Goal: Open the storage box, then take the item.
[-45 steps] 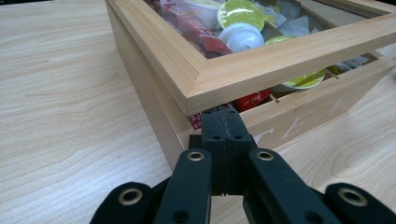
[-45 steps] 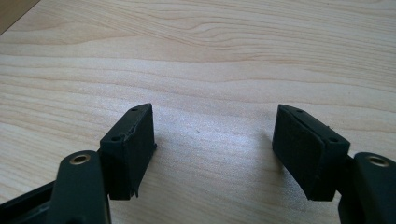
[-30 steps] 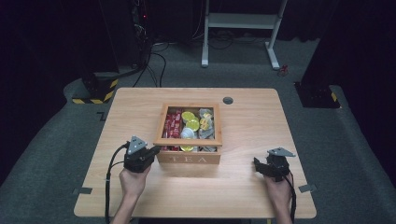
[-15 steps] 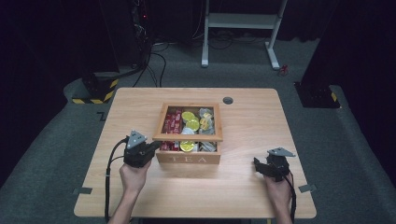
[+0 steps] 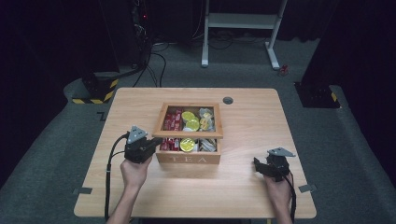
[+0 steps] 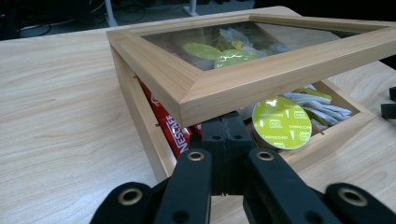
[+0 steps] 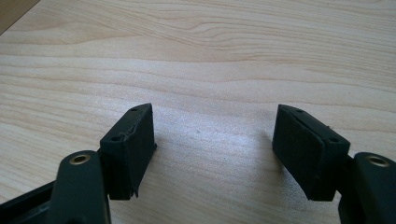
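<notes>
We see a wooden worktop [image 5: 140, 107] with a small grey cap [image 5: 228, 100], and a white frame [image 5: 243, 21] behind.

Tea box [image 5: 188, 158]: pale wood, letters TEA on front wall. Lid [image 6: 261, 77]: same pale wood frame, clear pane. Inside box: red sachets [image 6: 169, 128] with white lettering; yellow-green round capsules [image 6: 281, 123] with small white print; white-and-yellow packets [image 6: 317, 105]. Bench [image 5: 140, 107]: light wood grain, dark round cap [image 5: 228, 100] beyond box. Left tool [image 6: 227, 140]: black. Right tool [image 7: 215, 144]: black, grey plate on top. Floor around bench: dark grey carpet; black-yellow striped block [image 5: 95, 91] beyond bench.
</notes>
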The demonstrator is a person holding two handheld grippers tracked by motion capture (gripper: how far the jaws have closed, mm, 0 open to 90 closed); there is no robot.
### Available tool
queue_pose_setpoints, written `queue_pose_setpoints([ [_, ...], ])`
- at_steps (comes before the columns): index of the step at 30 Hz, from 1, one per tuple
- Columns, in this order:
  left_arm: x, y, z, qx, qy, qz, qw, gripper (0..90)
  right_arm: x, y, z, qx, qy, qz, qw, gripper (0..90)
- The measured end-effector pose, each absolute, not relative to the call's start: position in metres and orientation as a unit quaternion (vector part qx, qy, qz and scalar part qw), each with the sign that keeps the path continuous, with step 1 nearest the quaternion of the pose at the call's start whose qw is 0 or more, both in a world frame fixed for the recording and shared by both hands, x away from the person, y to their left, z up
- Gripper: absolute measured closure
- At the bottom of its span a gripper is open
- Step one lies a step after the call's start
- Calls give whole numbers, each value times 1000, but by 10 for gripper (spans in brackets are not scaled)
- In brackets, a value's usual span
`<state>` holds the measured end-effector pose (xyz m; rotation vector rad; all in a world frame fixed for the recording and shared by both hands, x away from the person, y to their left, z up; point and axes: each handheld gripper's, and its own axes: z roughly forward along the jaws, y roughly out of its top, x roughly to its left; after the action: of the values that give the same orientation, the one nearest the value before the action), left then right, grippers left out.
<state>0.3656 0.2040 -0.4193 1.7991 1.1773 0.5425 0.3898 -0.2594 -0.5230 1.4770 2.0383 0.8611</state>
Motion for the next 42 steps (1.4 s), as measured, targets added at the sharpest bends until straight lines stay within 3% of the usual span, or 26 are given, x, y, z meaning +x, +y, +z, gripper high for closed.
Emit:
queue_pose_setpoints([
  [29,380,200,-404,729,470,211,451,897,391,-260,-523,534,747,316,238,293],
  [42,384,199,-399,734,465,212,448,896,385,-251,-513,501,759,373,183,382],
])
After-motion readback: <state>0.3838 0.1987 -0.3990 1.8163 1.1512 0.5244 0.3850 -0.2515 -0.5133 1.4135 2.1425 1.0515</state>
